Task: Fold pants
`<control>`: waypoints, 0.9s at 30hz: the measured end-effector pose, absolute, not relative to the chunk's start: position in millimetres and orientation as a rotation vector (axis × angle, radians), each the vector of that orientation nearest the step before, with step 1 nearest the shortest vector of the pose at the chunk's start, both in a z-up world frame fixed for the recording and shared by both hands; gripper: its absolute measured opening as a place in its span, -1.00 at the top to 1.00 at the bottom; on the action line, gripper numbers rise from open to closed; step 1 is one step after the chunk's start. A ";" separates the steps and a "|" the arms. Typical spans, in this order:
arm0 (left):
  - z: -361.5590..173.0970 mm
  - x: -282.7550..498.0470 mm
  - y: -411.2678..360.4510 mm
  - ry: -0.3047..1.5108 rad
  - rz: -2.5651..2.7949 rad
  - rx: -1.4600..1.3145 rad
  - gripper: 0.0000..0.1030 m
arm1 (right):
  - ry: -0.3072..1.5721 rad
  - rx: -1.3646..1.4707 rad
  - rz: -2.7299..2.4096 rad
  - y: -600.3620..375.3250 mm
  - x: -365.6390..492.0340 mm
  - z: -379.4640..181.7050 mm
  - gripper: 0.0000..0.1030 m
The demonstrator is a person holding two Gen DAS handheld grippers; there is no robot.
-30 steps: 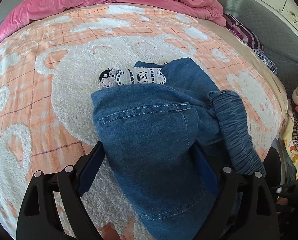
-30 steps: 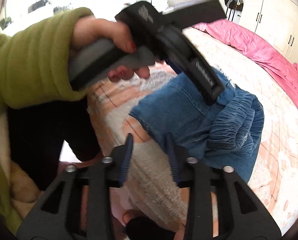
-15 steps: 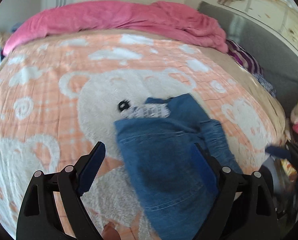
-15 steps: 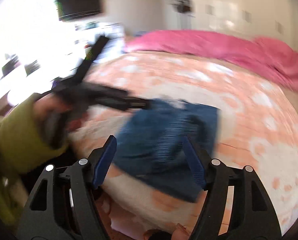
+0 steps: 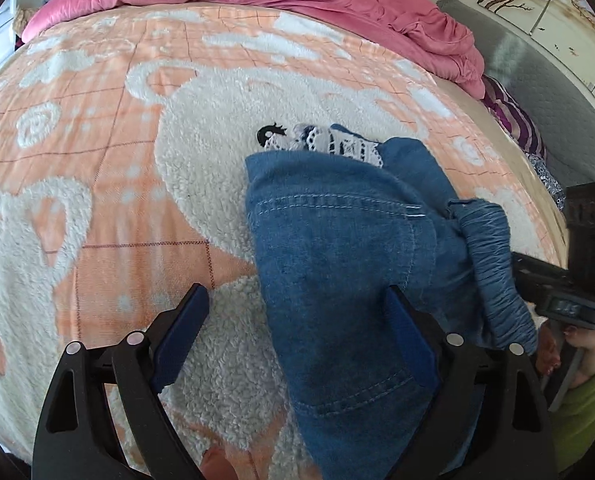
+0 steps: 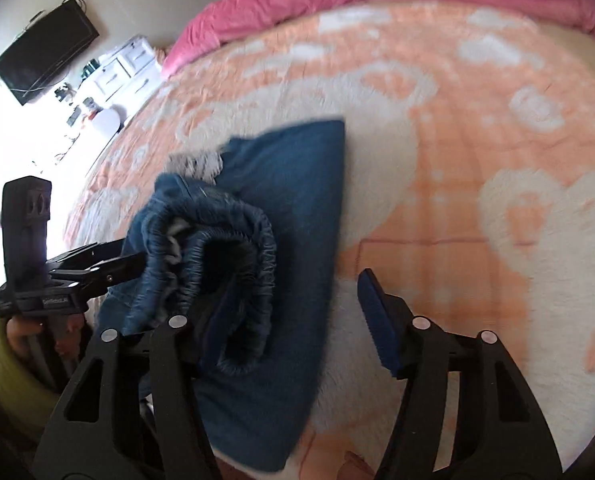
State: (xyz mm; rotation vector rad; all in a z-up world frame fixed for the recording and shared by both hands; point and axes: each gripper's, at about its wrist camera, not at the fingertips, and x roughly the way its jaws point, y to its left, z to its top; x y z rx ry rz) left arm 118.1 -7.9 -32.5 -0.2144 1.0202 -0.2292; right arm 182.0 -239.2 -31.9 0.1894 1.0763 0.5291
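**Right claw swings in over the waistband**

Since a second ago my right claw (image 6: 281,320) has rolled and swept across to the pants (image 5: 349,264), its jaws just closing somewhat, though nothing is pinched yet. I see the denim bundle lying on the orange bear blanket (image 5: 109,184) near the bed's edge, lace hem (image 5: 329,144) peeking out behind. My left claw (image 5: 297,332) hangs released, wide open, tilted down over the near fold. I judge the risk is the gathered waistband (image 6: 233,264): it stands bunched and open, so a careless pinch could grab one layer and drag the fold apart.
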 end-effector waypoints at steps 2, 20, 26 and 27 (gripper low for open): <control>-32.7 118.0 -11.8 1.004 -0.223 -0.195 -0.73 | 1.062 0.191 0.546 -234.9 185.2 -33.8 0.05; 17.0 106.8 -38.7 0.832 -0.248 -0.131 0.65 | 0.813 0.139 0.625 -206.2 163.0 29.9 0.87; 51.3 149.9 -29.2 0.784 -0.185 -0.110 0.65 | 0.754 0.119 0.612 -196.2 209.1 58.2 0.87; 53.3 155.9 -28.4 0.785 -0.180 -0.106 0.65 | 0.753 0.130 0.613 -194.7 219.9 60.3 0.87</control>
